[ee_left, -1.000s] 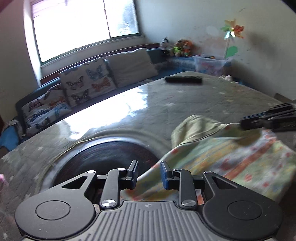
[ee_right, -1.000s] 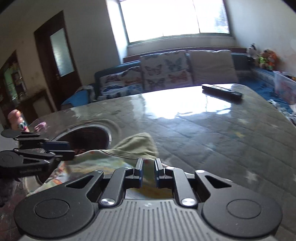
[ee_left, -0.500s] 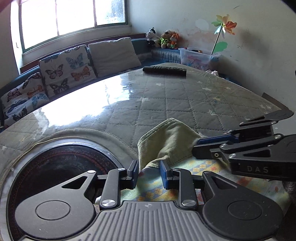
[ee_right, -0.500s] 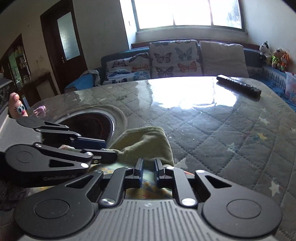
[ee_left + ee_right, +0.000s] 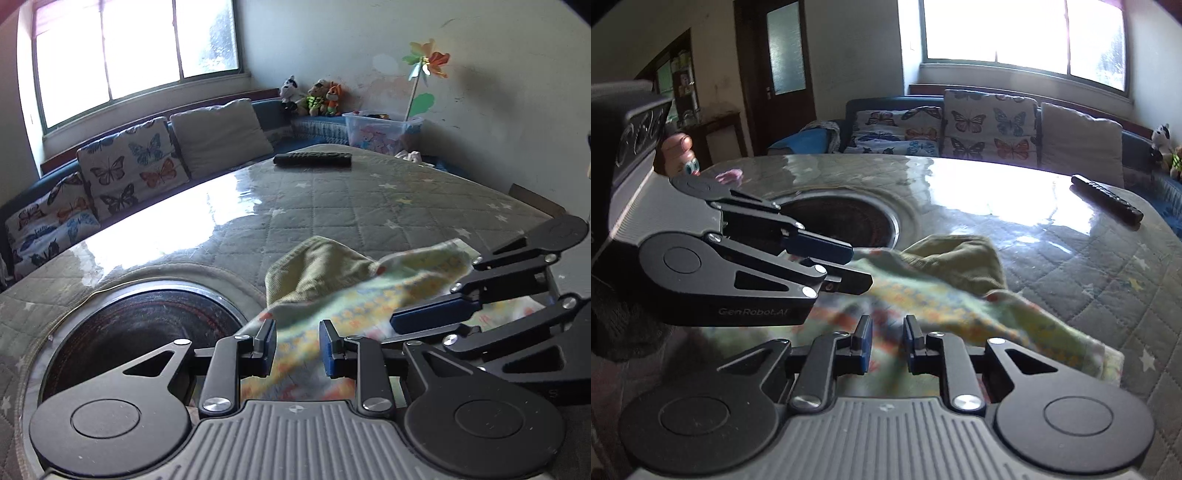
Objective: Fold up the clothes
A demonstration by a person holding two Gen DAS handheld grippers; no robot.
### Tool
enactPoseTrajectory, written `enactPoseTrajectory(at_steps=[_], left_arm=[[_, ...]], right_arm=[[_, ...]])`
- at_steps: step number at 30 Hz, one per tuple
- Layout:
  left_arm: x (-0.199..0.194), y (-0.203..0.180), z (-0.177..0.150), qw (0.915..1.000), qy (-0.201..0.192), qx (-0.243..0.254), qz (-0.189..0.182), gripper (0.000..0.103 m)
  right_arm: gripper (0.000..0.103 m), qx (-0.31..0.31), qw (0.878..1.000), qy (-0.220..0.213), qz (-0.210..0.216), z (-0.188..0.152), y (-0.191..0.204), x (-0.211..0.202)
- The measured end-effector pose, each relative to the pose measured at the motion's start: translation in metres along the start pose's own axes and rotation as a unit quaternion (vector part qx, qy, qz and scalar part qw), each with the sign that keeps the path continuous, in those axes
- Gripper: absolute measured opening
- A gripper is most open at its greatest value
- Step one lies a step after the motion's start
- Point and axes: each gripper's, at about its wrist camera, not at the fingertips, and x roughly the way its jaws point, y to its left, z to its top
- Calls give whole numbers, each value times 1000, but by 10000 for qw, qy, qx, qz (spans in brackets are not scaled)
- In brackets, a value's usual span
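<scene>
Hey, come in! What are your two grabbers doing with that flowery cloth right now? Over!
Left gripper open over the flowery cloth. Right gripper opening, cloth between its jaws. Cloth rumpled on the quilted table. Remote far off, nothing blocking.
</scene>
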Motion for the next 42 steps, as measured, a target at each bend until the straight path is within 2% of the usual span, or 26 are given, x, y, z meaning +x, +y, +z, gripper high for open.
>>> enactPoseTrajectory(at_steps=[6, 10, 15, 21, 28, 34, 39, 42], left_arm=[[-26, -18, -31, 9997, -60, 241, 17, 29], [-40, -21, -48, 9997, -113, 144, 152, 29], [-52, -19, -59, 9992, -224, -104, 309, 29], [-60, -7, -72, 9980, -209, -461, 374, 29], [-65, -4, -79, 9971, -222, -604, 405, 29], [-66, -4, -79, 9968, -219, -663, 387, 29], [-66, -2, -78, 9966, -210, -703, 380, 29], [-67, -1, -79, 9964, -197, -743, 370, 29]], right_arm=[[18, -311, 9995, -1, 54, -18, 32, -17], [19, -391, 9991, -87, 120, -28, 46, -24], [21, -178, 9995, -183, 195, -36, 50, -32], [23, 380, 9988, -312, -45, -48, 30, -50], [23, 966, 9921, -221, -763, -72, -8, -67], [22, 1361, 9837, -379, -1114, -77, -35, -85], [22, 1300, 9828, -518, -1202, -67, -43, -75], [22, 1366, 9814, -365, -1296, -66, -52, -66]])
